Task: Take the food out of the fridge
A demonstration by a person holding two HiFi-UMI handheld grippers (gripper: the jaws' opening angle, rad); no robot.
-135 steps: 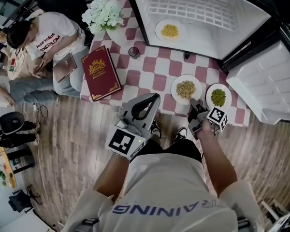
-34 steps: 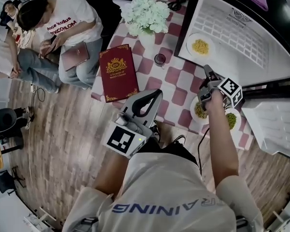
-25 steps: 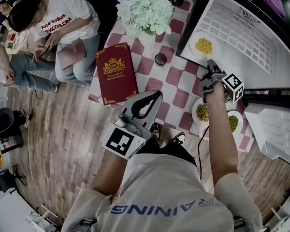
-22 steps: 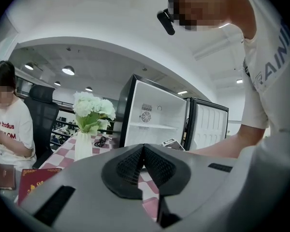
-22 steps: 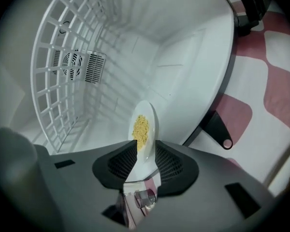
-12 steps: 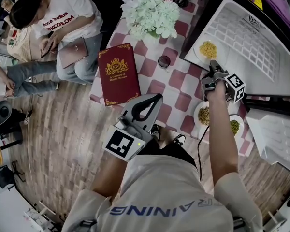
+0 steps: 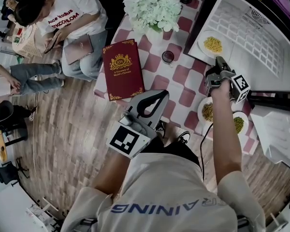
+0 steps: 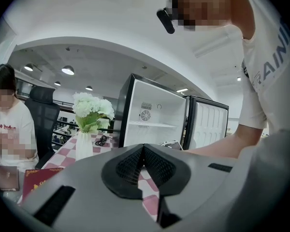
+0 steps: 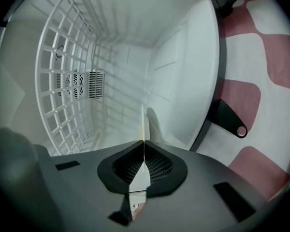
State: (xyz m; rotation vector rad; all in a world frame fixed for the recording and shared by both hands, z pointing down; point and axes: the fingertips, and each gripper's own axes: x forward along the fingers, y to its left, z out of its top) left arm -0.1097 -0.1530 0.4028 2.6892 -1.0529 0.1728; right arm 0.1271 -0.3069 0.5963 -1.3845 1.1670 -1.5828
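A white plate of yellow food (image 7: 212,44) lies inside the open white fridge (image 7: 261,28) on the checked table. My right gripper (image 7: 218,62) reaches into the fridge mouth; its jaws have just been closing and now stand shut on the plate's near rim. In the right gripper view the plate's thin rim (image 9: 143,122) runs edge-on out of the right gripper (image 9: 143,146). My left gripper (image 7: 159,94) hangs near my body over the wooden floor. In its own view the left gripper (image 8: 144,151) is shut with nothing in it.
Two plates stand at the table's front edge, one with tan food (image 7: 208,111), one with green food (image 7: 238,124). A red book (image 7: 123,69), a small glass (image 7: 167,56) and white flowers (image 7: 154,6) lie left of the fridge. A seated person (image 7: 63,21) is beside the table. A wire shelf (image 9: 63,66) lines the fridge.
My right gripper went from the plates at the table's front edge up to the fridge mouth and closed on the yellow plate's rim. The left gripper stayed put.
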